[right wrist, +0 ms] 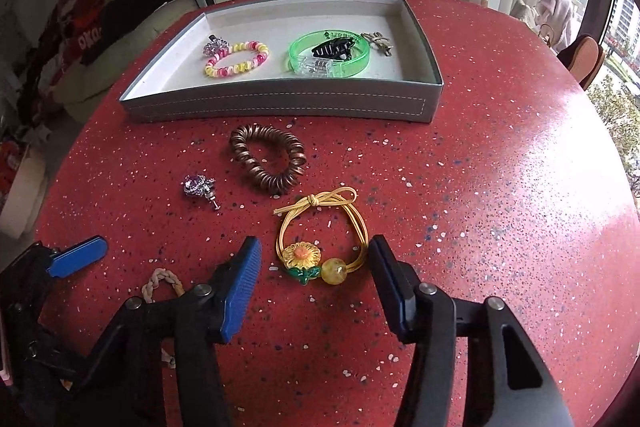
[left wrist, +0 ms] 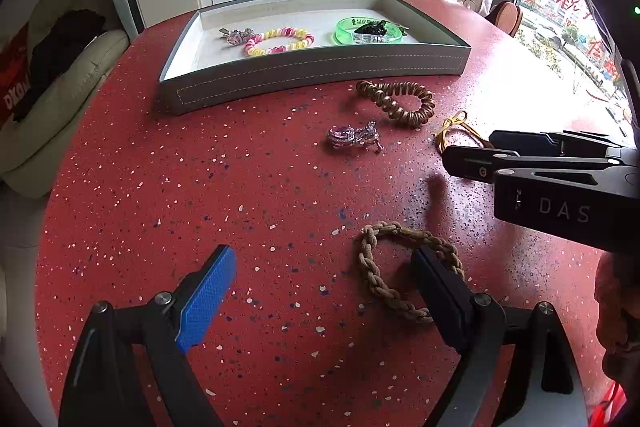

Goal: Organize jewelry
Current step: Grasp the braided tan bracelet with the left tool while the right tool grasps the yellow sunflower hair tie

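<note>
Right hand-held gripper [right wrist: 316, 267] half open, tilted down over the table [right wrist: 500, 187], blue pads either side of the yellow flower hair tie [right wrist: 320, 247] but not pressing it; nothing held. Straddling the flower and bead end, probably because that bulky part gives the pads something solid to pinch, unlike the thin cord loops.

Left hand-held gripper [left wrist: 324, 275] spread wide, empty, low over the braided tan bracelet [left wrist: 400, 267]. One finger inside or over the loop, the other well clear to the side; a poor bracket as it stands, likely needing a shift toward the braid before any squeeze.

Loose on the red table between grippers and tray: bronze spiral hair tie [right wrist: 268, 159], just in front of the tray wall, and purple crystal clip [right wrist: 200, 187] beside it.

Grey tray [right wrist: 280, 103] at the far side, already holding a pink-and-yellow coil tie [right wrist: 236, 59] with a second crystal clip touching it, a green bangle [right wrist: 328, 55] with a black claw clip [right wrist: 334, 49] lying across it, and a small metal piece at the right end. Like items grouped together, apparently, with four pieces not yet gathered.
</note>
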Demonstrator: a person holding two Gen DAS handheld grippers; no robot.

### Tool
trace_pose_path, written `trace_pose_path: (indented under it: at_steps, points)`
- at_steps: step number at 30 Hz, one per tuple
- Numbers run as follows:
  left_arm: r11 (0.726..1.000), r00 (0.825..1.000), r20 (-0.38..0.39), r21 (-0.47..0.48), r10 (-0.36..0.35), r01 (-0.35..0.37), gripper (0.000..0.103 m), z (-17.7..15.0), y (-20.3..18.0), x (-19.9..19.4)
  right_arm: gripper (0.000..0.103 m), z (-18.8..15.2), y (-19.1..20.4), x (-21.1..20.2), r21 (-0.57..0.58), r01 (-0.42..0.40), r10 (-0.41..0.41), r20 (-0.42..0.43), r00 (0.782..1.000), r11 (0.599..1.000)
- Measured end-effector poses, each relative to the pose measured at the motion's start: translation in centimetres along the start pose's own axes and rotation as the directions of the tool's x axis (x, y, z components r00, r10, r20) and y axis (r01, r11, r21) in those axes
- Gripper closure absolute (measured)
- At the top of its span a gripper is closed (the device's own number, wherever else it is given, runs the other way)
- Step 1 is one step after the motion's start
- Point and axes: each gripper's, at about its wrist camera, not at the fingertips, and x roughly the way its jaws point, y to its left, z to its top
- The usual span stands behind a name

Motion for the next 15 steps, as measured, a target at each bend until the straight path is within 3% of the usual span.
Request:
trace_pose_path:
  at_steps: [4, 8, 11, 13, 15]
  points:
    - [1.000, 1.000, 0.012, 0.016, -0.008, 0.008, 0.015, 0.0, -0.3, -0.3, 0.060, -0.1, 0.4, 0.0, -0.033, 0.058, -0.058, 0.004, 0.998, 0.998]
    - [0.999, 1.000, 0.016, 0.039, -0.026, 0.025, 0.030, 0.1, -0.8, -0.6, 0.073, -0.2, 0.2, -0.2, -0.024, 0.064, -0.064, 0.001, 0.998, 0.998]
    - [0.998, 0.999, 0.019, 0.058, -0.037, 0.036, 0.054, 0.3, -1.2, -0.7, 0.081, -0.3, 0.1, -0.3, -0.017, 0.071, -0.071, 0.002, 0.997, 0.997]
    - [0.997, 0.999, 0.018, 0.062, -0.043, 0.042, 0.078, 0.4, -1.2, -0.6, 0.082, -0.3, -0.1, -0.4, -0.001, 0.059, -0.059, 0.005, 0.998, 0.998]
    - [0.996, 0.997, 0.012, 0.046, -0.071, 0.070, 0.078, 0.6, -0.8, -0.6, 0.082, -0.4, -0.3, -0.5, 0.015, 0.054, -0.054, 0.008, 0.999, 0.998]
